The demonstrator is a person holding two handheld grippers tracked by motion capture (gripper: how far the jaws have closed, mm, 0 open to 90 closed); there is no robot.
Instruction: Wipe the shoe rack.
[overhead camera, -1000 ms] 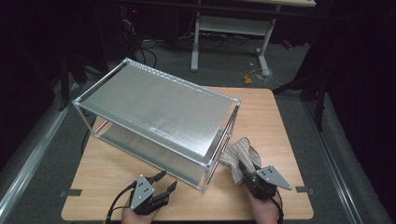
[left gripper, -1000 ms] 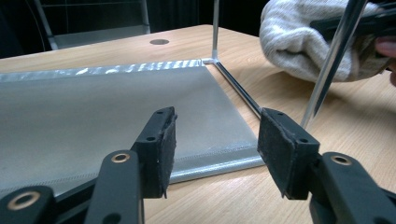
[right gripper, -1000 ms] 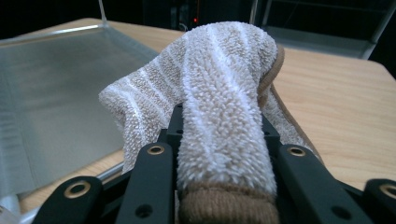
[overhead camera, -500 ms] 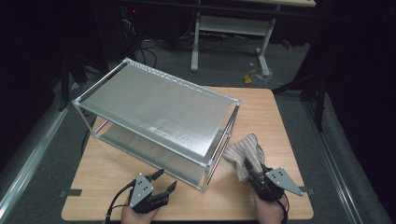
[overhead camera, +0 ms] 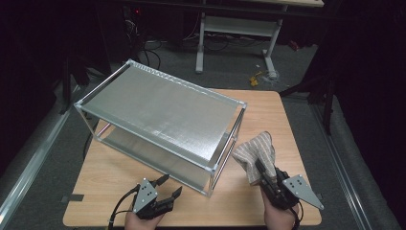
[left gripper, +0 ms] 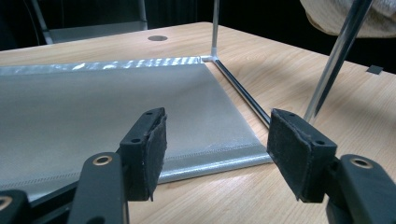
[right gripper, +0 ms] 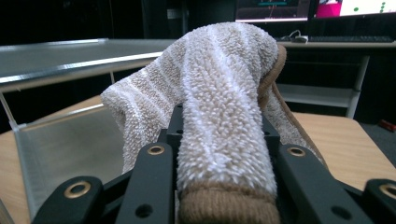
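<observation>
Right gripper (overhead camera: pixel 266 179) fingers clamp the towel (overhead camera: pixel 256 153); left gripper (overhead camera: pixel 166 187) fingers spread, empty (just widened). Lift the towel clear of the rack (overhead camera: pixel 163 108) rail before placing.

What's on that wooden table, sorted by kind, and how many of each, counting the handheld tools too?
Metal two-tier shelf rack: 1
Striped terry towel: 1, clamped in the right tool
Handheld tools: 2, the left tool with nothing between its jaws
Total: 4
</observation>
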